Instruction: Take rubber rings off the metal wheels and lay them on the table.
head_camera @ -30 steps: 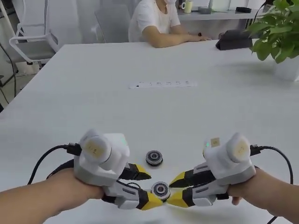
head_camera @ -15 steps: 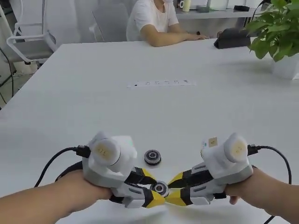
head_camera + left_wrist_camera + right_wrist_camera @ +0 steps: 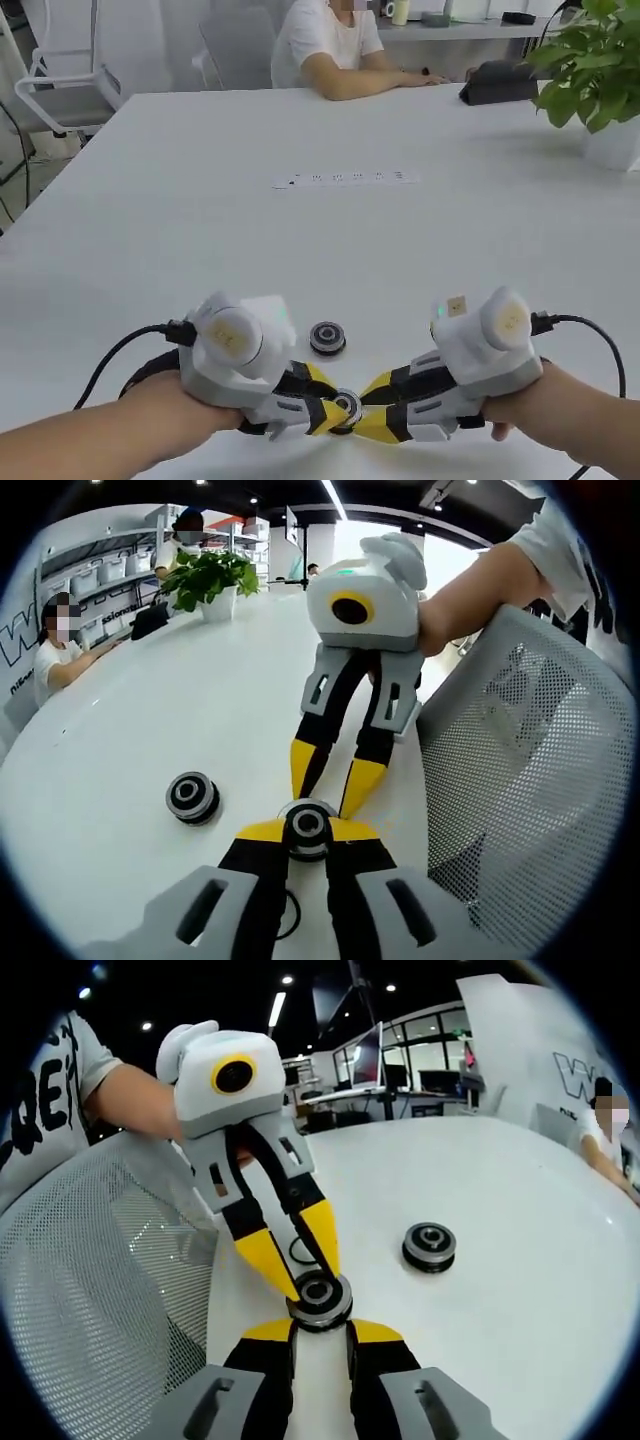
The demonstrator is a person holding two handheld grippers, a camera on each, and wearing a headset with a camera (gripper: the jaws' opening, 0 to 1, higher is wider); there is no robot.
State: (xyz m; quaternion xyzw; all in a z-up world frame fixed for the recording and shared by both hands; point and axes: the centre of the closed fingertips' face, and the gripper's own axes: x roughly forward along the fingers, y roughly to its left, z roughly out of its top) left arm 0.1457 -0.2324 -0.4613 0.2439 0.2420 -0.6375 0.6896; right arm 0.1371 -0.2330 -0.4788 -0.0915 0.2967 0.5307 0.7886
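Left tool (image 3: 307, 836) clamped on wheel (image 3: 320, 1300); right tool (image 3: 322, 1333) straddles it, grip unclear.

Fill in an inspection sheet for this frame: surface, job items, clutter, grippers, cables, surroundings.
Surface: white table, matte.
Job's things: one metal wheel gripped near the table's near edge; second wheel lying flat just beyond; thin black ring, likely rubber, on the table under the left gripper.
Clutter: power strip mid-table.
Grippers: left shut on the metal wheel; right gripper meets it from the opposite side, grip unclear.
Cables: black cable from the left gripper, another from the right.
Surroundings: seated person, potted plant, chair.
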